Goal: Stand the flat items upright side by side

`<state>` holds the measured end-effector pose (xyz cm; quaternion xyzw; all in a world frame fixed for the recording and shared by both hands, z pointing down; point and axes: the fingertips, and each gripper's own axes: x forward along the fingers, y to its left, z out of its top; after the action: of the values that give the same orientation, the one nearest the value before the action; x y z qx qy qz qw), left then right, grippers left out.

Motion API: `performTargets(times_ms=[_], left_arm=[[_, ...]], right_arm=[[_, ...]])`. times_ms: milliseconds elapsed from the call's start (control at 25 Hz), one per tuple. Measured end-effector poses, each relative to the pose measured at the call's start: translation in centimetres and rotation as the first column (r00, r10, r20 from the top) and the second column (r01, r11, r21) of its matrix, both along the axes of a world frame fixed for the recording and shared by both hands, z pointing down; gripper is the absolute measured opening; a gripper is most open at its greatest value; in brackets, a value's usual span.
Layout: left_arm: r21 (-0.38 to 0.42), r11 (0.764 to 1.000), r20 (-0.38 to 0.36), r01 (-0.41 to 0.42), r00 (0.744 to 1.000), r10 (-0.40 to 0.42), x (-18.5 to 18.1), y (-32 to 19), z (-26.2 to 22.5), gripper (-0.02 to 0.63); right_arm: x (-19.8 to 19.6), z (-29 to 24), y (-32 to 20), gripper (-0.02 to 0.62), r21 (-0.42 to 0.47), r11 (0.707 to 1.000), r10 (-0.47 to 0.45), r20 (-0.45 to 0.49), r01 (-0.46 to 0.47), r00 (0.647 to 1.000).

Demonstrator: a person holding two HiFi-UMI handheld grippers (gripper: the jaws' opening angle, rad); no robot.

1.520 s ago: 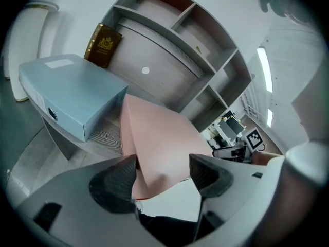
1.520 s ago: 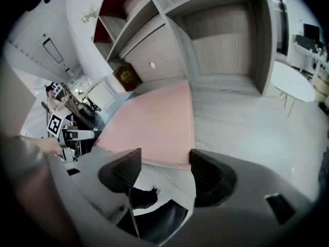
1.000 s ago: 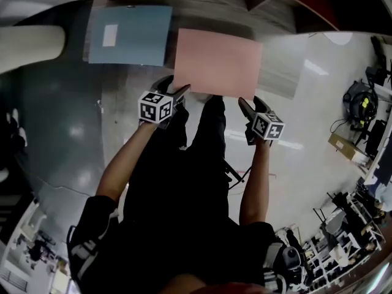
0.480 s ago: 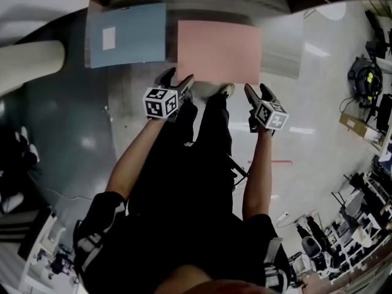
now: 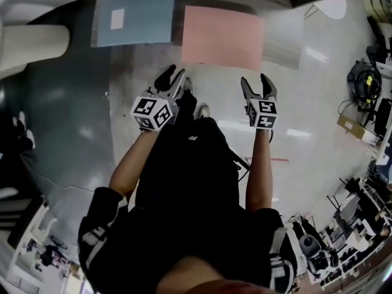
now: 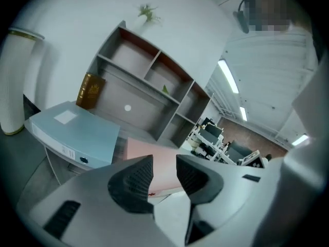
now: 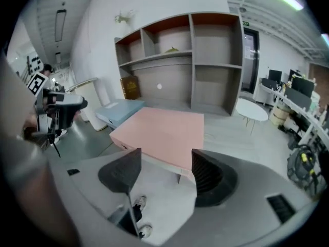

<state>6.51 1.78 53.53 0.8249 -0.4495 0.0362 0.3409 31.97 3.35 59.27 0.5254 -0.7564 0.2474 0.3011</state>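
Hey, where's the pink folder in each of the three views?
Head view: pink folder at top centre, lying flat.
Left gripper view: lower centre, partly hidden.
Right gripper view: centre, lying flat.
Shared landmark: the blue folder lies just left of it in all three.

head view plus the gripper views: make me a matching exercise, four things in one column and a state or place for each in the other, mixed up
Things:
1. blue binder
2. pink binder
3. right gripper
4. brown book

States or places:
a. standing in the shelf unit
b. lying flat, white label on top
c. open, nothing between its jaws
d. lying flat, plain top

Pairs: 1-b, 2-d, 3-c, 4-a
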Motion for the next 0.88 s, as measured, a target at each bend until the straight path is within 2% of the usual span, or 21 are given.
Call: performTargets(times_ms=[120,200,320,400,520,680,880], left_arm=[[0.065,0.996,-0.053,0.064,0.997,-0.06,0.1,2.2,-3.5,0.081],[0.093,0.99,-0.075,0.106,0.992,-0.099,0.2,4.1,-5.5,0.055],[0.12,0.98,-0.071,0.158,0.986,-0.151,0.5,7.4,-7.7,0.037],[0.13,0.975,-0.066,0.182,0.982,-0.175,1.2,9.2,-8.8,0.034],[0.125,0.97,-0.068,0.208,0.977,-0.201,1.9,11.0,-9.6,0.034],[0.134,0.966,-0.066,0.219,0.975,-0.212,2.0,11.7,-9.8,0.034],[0.136,0.97,-0.081,0.203,0.978,-0.194,1.0,12.6,-8.7,0.034]], right_arm=[[-2.1,-1.1,0.5,0.311,0.043,0.996,-0.074,-0.018,0.075,0.997],[-3.3,-1.5,1.4,0.311,0.058,0.99,-0.123,-0.052,0.126,0.991],[-4.7,-1.5,2.7,0.313,0.062,0.973,-0.21,-0.161,0.222,0.964],[-5.3,-1.1,3.2,0.314,0.05,0.955,-0.271,-0.249,0.292,0.93],[-6.4,0.2,3.4,0.319,0.018,0.922,-0.351,-0.386,0.388,0.853],[-8.1,2.3,2.7,0.322,-0.028,0.882,-0.413,-0.528,0.47,0.742],[-10.7,4.6,2.0,0.332,-0.087,0.831,-0.448,-0.689,0.549,0.57]])
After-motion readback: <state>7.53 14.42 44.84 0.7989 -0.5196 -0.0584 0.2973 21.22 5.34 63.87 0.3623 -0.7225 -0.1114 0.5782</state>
